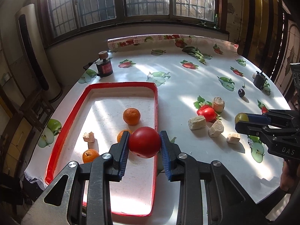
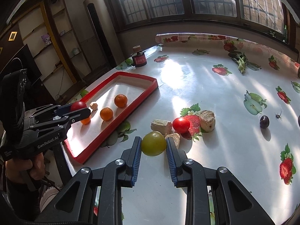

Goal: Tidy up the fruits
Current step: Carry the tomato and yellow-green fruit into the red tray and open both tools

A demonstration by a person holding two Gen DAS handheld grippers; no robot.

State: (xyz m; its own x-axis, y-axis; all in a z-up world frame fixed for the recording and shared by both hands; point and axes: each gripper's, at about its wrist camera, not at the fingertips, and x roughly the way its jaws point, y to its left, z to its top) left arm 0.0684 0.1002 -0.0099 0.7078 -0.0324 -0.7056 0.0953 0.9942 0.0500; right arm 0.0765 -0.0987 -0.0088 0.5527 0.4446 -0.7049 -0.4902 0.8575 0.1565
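Observation:
My left gripper (image 1: pixel 144 142) is shut on a red tomato (image 1: pixel 144 142) and holds it above the right side of the red tray (image 1: pixel 71 116); it also shows in the right wrist view (image 2: pixel 79 108). Three oranges (image 1: pixel 131 116) and a cork piece (image 1: pixel 89 136) lie in the tray. My right gripper (image 2: pixel 153 146) is shut on a green tomato (image 2: pixel 153 143) above the table; it shows at the right of the left wrist view (image 1: pixel 241 120). A second red tomato (image 2: pixel 181 124) and a dark plum (image 2: pixel 264 121) lie on the table.
Several cork chunks (image 2: pixel 207 121) surround the red tomato. A dark jar with a cork lid (image 1: pixel 104 65) stands behind the tray. Green vegetables (image 1: pixel 195 54) lie at the far edge. A small dark object (image 1: pixel 259 79) stands far right. A fruit-print cloth (image 2: pixel 206 86) covers the table.

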